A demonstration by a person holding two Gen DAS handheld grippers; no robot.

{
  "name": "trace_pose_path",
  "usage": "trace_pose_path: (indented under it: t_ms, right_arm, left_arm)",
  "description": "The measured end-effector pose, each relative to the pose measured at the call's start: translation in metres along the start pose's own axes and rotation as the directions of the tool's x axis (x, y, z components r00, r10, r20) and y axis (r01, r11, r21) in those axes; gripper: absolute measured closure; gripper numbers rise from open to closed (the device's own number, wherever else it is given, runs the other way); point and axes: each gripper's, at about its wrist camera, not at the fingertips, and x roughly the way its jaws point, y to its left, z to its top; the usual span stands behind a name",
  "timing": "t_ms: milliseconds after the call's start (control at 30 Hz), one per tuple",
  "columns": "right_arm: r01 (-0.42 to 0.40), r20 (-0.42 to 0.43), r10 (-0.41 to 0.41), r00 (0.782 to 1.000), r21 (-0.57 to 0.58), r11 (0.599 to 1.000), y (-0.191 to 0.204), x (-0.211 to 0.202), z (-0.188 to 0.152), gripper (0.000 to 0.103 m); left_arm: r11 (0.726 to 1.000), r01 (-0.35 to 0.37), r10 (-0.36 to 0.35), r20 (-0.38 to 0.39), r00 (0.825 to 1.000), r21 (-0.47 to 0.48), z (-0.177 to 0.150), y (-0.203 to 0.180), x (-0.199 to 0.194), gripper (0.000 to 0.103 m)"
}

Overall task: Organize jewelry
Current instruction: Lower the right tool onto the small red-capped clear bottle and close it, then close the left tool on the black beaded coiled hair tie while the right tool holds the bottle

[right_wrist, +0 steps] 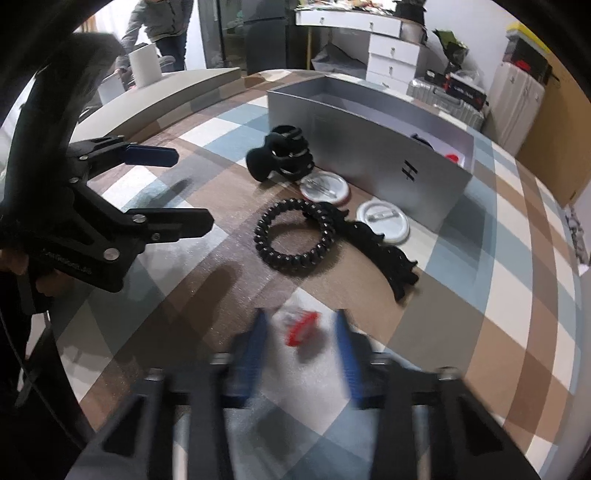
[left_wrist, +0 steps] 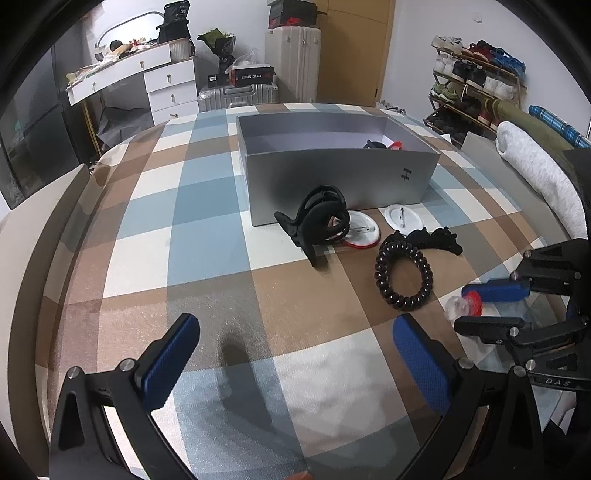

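Note:
A small red and clear piece point(left_wrist: 466, 303) point(right_wrist: 301, 326) lies on the checked cloth between the fingers of my right gripper point(left_wrist: 461, 306) point(right_wrist: 301, 317); the pads stand narrow and sit against it, though the right wrist view is blurred. My left gripper point(left_wrist: 295, 321) point(right_wrist: 195, 190) hangs open over bare cloth, holding nothing. Beyond lie a black coil hair tie point(left_wrist: 404, 273) point(right_wrist: 295, 236), a black wavy hair clip point(left_wrist: 439, 238) point(right_wrist: 384, 251), a black claw clip point(left_wrist: 321, 218) point(right_wrist: 280, 155) and two round pin badges point(left_wrist: 402, 218) point(right_wrist: 325, 188). The grey box point(left_wrist: 340, 177) point(right_wrist: 369, 147) holds a black and a red item.
A rolled white towel point(left_wrist: 535, 166) lies at the table's right edge. Past the table are a white desk with drawers point(left_wrist: 170, 85), suitcases point(left_wrist: 293, 62) and a shoe rack point(left_wrist: 472, 85). A person point(right_wrist: 162, 22) stands at the far left.

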Motion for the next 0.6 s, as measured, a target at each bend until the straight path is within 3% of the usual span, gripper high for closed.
trace_pose_path:
  t_ms: [267, 600]
  right_arm:
    - [-0.017, 0.046, 0.017, 0.999, -0.002, 1.000, -0.003, -0.007, 0.001, 0.084]
    - [-0.051, 0.150, 0.033, 0.988, 0.114, 0.992, -0.025, -0.025, 0.006, 0.083]
  left_arm:
    - [1.000, 0.004, -0.004, -0.001, 1.000, -0.004, 0.001, -0.001, 0.000, 0.001]
    - [0.999, 0.042, -0.042, -0.010, 0.999, -0.012, 0.003, -0.010, 0.003, 0.001]
